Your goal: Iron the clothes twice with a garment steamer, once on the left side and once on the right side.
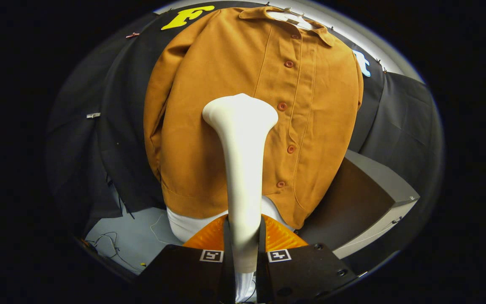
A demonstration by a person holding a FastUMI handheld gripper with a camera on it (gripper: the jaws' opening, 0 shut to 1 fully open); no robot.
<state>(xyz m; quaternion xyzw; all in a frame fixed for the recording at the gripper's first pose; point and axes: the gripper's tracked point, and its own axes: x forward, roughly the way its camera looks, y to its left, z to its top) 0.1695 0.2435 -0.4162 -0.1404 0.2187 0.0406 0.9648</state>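
Mustard-brown cloth makes up the one shirt (264, 114) that hangs on a pale hanger (289, 17) against the black booth wall (112, 126), its front toward the camera. Five reddish buttons (288, 64) can be counted down the placket, the topmost one near the collar. A white garment (184, 226) peeks out under the hem. One white garment steamer (243, 169) rises from between the two fingers, its handle upright and its flared head over the middle of the shirt front, just to the side of the button row; whether the head touches the fabric cannot be told. The gripper (243, 236) is clamped on the steamer handle, one finger pressing each side of it. Two small square markers (211, 256) sit on the gripper body, one per side. Beyond the shirt's lower corner stands a grey bench (378, 190), and loose wires (108, 245) lie on the pale floor
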